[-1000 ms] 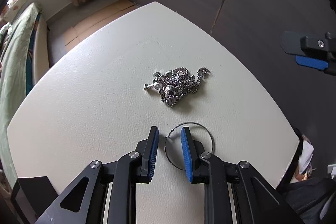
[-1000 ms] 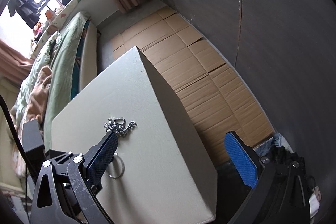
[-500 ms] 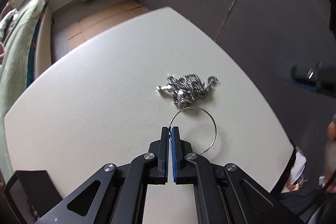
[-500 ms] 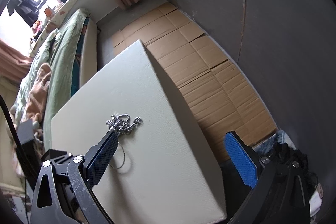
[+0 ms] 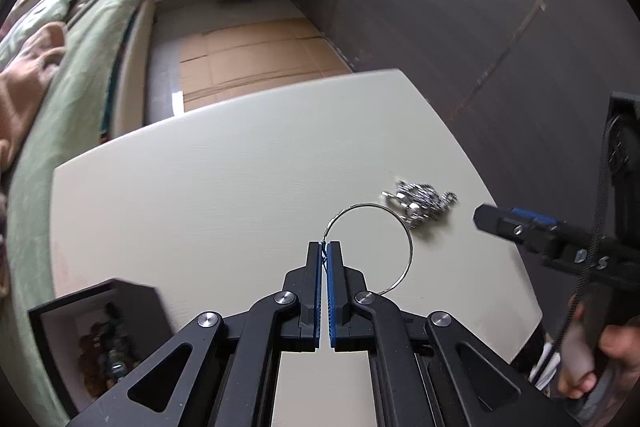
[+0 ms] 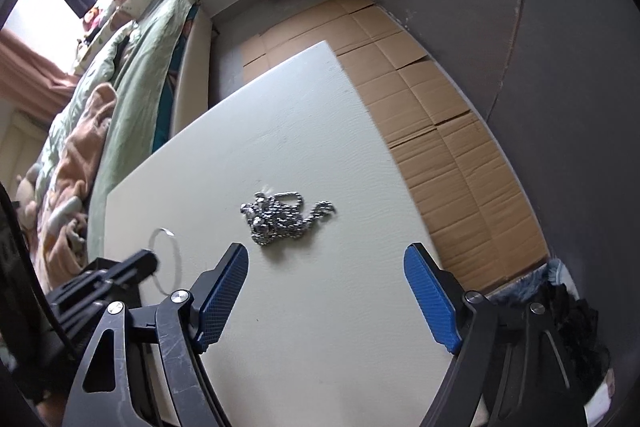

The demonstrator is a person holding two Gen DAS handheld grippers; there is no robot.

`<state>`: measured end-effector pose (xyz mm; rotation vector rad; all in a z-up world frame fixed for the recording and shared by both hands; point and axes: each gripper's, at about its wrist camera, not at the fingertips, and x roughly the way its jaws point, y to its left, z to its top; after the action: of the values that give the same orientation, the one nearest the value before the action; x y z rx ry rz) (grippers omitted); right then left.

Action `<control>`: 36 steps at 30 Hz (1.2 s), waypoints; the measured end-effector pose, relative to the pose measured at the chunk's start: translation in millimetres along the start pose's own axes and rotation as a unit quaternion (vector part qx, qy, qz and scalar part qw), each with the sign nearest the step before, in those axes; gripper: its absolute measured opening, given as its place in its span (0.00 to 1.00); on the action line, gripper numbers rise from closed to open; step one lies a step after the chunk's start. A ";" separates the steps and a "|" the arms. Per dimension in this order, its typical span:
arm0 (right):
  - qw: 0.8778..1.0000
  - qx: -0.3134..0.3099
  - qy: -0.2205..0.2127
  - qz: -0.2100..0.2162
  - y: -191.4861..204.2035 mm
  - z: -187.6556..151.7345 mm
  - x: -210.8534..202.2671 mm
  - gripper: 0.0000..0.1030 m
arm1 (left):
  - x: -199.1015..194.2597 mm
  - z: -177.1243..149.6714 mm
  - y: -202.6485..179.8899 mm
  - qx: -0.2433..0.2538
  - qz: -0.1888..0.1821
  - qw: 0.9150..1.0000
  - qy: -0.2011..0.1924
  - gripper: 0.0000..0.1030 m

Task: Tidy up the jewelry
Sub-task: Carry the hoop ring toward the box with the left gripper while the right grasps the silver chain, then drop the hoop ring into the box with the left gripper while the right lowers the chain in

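Note:
My left gripper [image 5: 324,249] is shut on a thin silver hoop [image 5: 408,239], which hangs to the right of its tips above the white table [image 5: 224,187]. A bunched silver chain [image 5: 420,203] lies on the table beyond the hoop. In the right wrist view the chain [image 6: 280,217] lies just ahead of my right gripper [image 6: 326,261], whose jaws are closing with nothing between them. The left gripper's fingers [image 6: 132,265] and the hoop [image 6: 176,255] show at that view's left. The right gripper's finger [image 5: 516,223] enters the left wrist view from the right.
A black open box [image 5: 100,339] with small items inside stands at the table's near left corner. A bed with green bedding [image 5: 80,67] runs along the left. Cardboard sheets [image 6: 440,99] cover the floor beside the table. A hand [image 5: 580,367] holds the right gripper's handle.
The left gripper shut on the hoop and lifted it off the table toward the left. The right gripper moved in over the table toward the chain and its jaws narrowed.

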<state>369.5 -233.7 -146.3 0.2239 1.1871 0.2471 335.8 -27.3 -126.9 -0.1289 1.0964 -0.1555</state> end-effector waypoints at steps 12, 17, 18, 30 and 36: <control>0.996 -0.082 0.009 -0.031 43.0 11.3 42.7 0.79 | -49.3 1.5 56.7 -0.076 -0.005 0.996 -0.054 0.02; 0.993 -0.101 0.009 -0.052 52.6 11.4 48.7 0.79 | -67.8 -6.8 85.6 -0.109 -0.001 0.992 -0.071 0.02; 0.992 -0.107 0.010 -0.059 54.7 10.9 49.9 0.79 | -71.1 -8.4 90.3 -0.115 -0.001 0.991 -0.075 0.02; 0.979 -0.182 0.022 -0.091 83.3 -4.6 54.7 0.19 | -89.0 -35.4 129.3 -0.169 0.004 0.982 -0.084 0.02; 0.984 -0.171 0.020 -0.038 92.2 -13.2 40.9 0.15 | -93.2 -46.0 142.6 -0.178 0.018 0.980 -0.083 0.02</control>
<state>365.0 -132.9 -159.5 -0.1269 1.1703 0.3858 261.9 129.1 -92.0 -0.4355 0.9500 0.0859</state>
